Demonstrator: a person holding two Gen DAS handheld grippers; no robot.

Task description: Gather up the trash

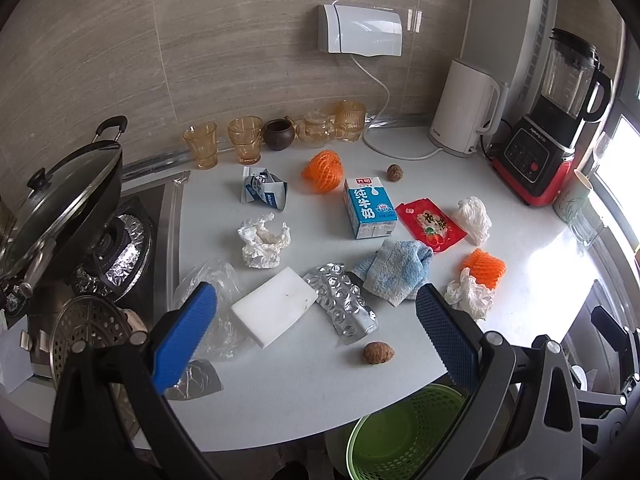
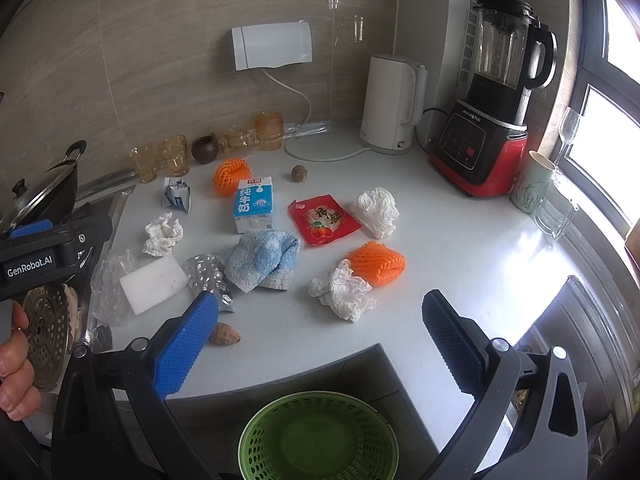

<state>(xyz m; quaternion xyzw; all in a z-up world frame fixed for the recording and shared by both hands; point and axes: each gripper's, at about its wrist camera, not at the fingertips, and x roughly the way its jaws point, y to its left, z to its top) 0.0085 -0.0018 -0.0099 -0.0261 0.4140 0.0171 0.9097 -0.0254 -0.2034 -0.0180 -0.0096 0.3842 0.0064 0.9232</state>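
Observation:
Trash is scattered over the white counter (image 1: 312, 392): a blue milk carton (image 1: 370, 207), a red snack wrapper (image 1: 430, 225), two orange foam nets (image 1: 323, 170) (image 2: 376, 262), crumpled tissues (image 1: 262, 246) (image 2: 344, 290), a silver blister sheet (image 1: 346, 302), a torn sachet (image 1: 262, 192) and clear plastic film (image 1: 218, 312). A green mesh basket (image 2: 318, 438) stands empty below the counter's front edge. My left gripper (image 1: 316, 324) hangs open above the near counter, holding nothing. My right gripper (image 2: 320, 332) is open too, above the front edge and the basket.
A blue cloth (image 1: 394, 272), a white sponge block (image 1: 274, 306) and two brown nuts (image 1: 378, 353) (image 1: 394, 171) lie among the trash. Amber glasses (image 1: 244, 140), a white kettle (image 1: 464, 108) and a blender (image 1: 556, 116) line the back. A lidded wok (image 1: 60, 200) sits on the stove at left.

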